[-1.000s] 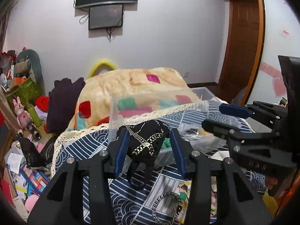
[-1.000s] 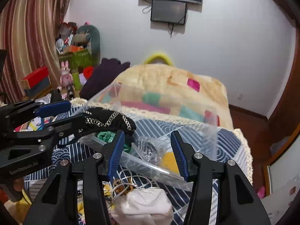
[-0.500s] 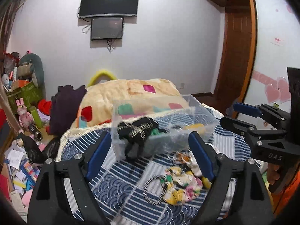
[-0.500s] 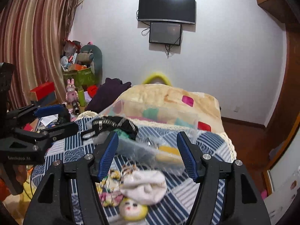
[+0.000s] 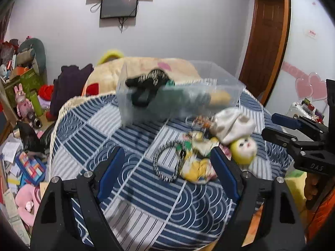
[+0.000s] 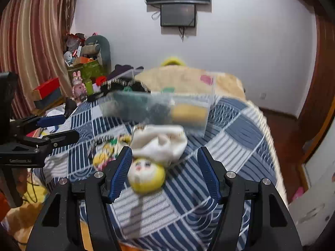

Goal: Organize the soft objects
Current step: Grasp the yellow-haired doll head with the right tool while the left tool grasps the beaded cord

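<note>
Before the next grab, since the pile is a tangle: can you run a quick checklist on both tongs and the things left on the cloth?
1. Left tongs empty and open: ok.
2. Right tongs empty and open: ok.
3. Black item in the bin: not ok, it drapes over the near wall.
4. Doll head within the right tongs' gap: ok, lying near the left pad.
5. White cloth clear of the doll head: cannot tell, they seem to touch.
6. Striped band free to lift: cannot tell, it lies against the yellow toy.
</note>
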Demonstrator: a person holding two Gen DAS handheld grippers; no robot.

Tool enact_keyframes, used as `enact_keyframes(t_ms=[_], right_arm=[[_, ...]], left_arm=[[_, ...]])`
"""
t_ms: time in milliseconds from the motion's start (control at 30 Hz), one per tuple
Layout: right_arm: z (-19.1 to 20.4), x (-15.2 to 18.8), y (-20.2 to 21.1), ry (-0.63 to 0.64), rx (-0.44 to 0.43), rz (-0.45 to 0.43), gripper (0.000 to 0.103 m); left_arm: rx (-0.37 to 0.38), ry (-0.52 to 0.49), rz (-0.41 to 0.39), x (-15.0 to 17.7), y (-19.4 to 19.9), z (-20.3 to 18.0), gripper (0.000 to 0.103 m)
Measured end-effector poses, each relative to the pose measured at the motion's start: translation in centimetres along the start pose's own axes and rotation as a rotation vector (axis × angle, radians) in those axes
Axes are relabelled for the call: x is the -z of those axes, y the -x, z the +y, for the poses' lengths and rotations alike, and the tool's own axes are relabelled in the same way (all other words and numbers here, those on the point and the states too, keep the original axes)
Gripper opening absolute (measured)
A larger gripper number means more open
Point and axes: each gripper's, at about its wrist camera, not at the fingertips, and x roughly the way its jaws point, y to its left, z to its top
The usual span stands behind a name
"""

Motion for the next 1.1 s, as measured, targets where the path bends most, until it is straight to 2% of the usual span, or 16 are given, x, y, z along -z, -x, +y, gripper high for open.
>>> enact_keyframes(t_ms=[67, 167, 233, 333, 467, 567, 633, 733, 900, 1100], right_arm=[[-0.2, 0.9, -0.1, -0.017, -0.011, 0.018, 0.061], [0.0, 1.5, -0.6, -0.031, -0.027, 0.041, 0.061], [0.4, 1.9, -1.0, -0.035, -0.042, 0.057, 0.061], [0.8, 2.2, -1.5, -0.033, -0.052, 0.070, 0.061], [1.3, 2.5, -2.1, -0.035, -0.066, 0.085, 0.061], [1.4, 2.7, -2.4, -0.045, -0.066, 0.087, 0.061], [1.5, 2.8, -2.5, -0.055, -0.073, 0.087, 0.055], [1.5, 2.9, -2.5, -0.056, -0.069, 0.093, 0.043], [1.3, 2.9, -1.8, -0.071, -0.086, 0.079, 0.042], [2.2, 2.3, -0.5, -0.054, -0.083, 0.031, 0.041]], left_arm=[[0.007, 0.005, 0.017, 0.6, -0.4, 0.1, 0.072], [0.057, 0.035, 0.054, 1.2, -1.2, 0.5, 0.057], [0.081, 0.047, 0.071, 1.5, -1.7, 0.5, 0.042], [0.092, 0.039, 0.085, 1.9, -2.5, 0.2, 0.030], [0.079, 0.027, 0.077, 2.0, -3.3, -0.3, 0.026], [0.073, 0.036, 0.070, 2.0, -3.9, -0.3, 0.019], [0.079, 0.042, 0.075, 2.0, -4.2, -0.3, 0.011], [0.079, 0.047, 0.070, 2.3, -4.2, -0.2, 0.008], [0.084, 0.053, 0.056, 2.2, -3.3, 0.0, 0.005], [0.083, 0.050, 0.001, 1.4, -1.0, 0.1, 0.005]])
